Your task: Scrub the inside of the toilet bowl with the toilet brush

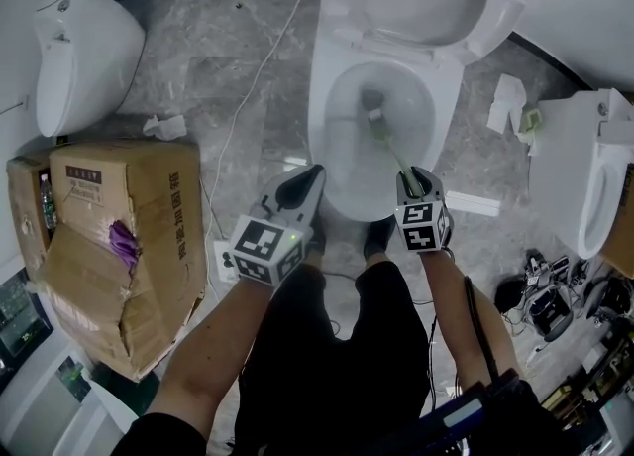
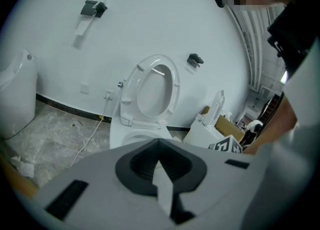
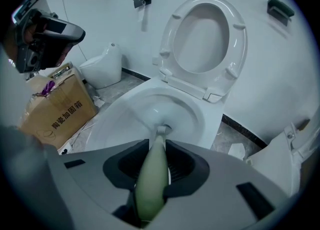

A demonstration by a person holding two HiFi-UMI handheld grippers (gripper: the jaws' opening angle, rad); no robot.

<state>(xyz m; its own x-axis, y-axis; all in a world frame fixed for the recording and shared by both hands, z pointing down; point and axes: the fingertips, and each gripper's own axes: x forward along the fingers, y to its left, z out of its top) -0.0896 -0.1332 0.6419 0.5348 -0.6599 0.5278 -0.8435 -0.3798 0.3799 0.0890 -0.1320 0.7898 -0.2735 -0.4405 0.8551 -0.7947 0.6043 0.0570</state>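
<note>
The right hand-held gripper [image 3: 155, 150] is clamped on the handle of the brush [image 3: 151, 186]. The brush's long axis runs straight ahead of the jaws and downward, and its head is pointed into the bottom of the bowl [image 1: 332, 97]. The left hand-held gripper [image 1: 302, 191] is held beside it, jaws together and empty, farther from the brush.

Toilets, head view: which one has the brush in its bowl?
The middle toilet, seat raised; the right gripper holds the toilet brush inside it.

light: even, soft | shadows: faint | edges: fisheye-warped (dark vignette) | near parts: blurred
</note>
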